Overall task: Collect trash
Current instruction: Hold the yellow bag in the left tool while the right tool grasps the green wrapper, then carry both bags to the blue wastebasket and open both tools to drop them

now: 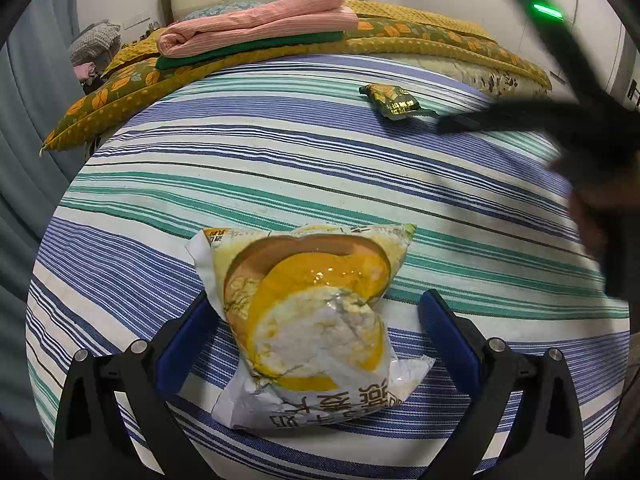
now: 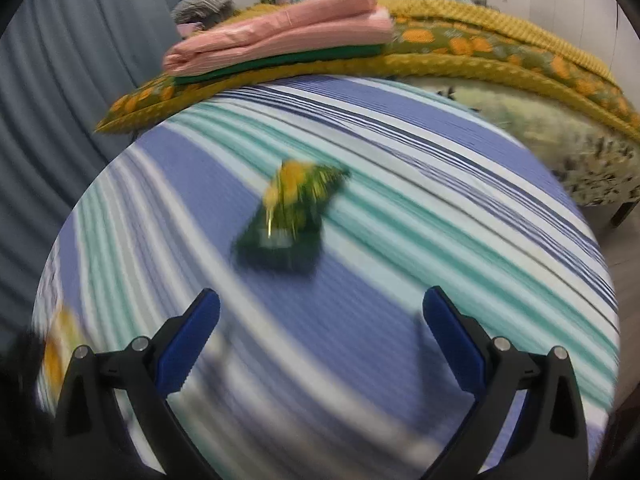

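In the left wrist view, grey-blue curtains (image 1: 24, 128) hang at the far left beside a bed covered by a blue, teal and white striped sheet (image 1: 280, 168). At the head of the bed a mustard quilt with orange leaves (image 1: 120, 84) lies across the mattress, and on it rests a folded pink blanket (image 1: 256, 20) over a green cloth (image 1: 248, 46). The left tool (image 1: 320, 312) stands with its blue pads spread wide. Between them lies a yellow and white snack wrapper (image 1: 316, 320), flat on the sheet; the left pad (image 1: 180, 344) sits just beside its edge and the right pad (image 1: 448, 340) stands clear of it, so nothing is pinched. Further up the bed and to the right lies a small dark green packet (image 1: 394, 100). Just right of that packet, the right tool (image 1: 460, 122) enters as a dark blur with a green light on its body.

In the right wrist view, the right tool (image 2: 320, 312) is also spread wide and empty. The dark green packet (image 2: 292, 216), smeared by blur, lies on the striped sheet (image 2: 440, 208) ahead of the pads and apart from them.
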`<move>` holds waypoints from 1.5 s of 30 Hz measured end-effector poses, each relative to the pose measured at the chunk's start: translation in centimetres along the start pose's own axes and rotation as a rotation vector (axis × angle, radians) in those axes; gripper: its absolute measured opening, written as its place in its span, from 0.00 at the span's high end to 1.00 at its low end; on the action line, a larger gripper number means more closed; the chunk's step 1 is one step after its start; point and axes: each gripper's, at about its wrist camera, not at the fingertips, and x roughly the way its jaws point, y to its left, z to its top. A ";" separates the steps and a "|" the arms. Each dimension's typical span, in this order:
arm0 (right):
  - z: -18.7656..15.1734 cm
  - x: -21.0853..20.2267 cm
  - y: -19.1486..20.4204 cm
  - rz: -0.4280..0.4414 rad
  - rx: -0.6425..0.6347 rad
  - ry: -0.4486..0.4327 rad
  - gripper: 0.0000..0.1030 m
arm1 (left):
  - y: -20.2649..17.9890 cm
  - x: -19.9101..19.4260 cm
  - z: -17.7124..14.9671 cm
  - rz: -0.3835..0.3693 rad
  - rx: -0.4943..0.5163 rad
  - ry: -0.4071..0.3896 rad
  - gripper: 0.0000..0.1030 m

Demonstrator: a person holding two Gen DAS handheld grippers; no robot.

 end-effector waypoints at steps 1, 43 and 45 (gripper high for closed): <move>1.0 1.3 0.3 -0.009 0.009 0.016 0.04 | 0.0 0.0 0.0 0.000 0.000 0.000 0.04; -12.5 -8.0 3.0 0.025 -0.184 0.071 0.31 | 1.7 -1.0 -1.1 -0.105 -0.020 -0.010 0.04; -12.3 -7.5 3.1 0.022 -0.183 0.084 0.50 | 1.2 -0.8 -1.0 -0.064 -0.015 0.005 0.07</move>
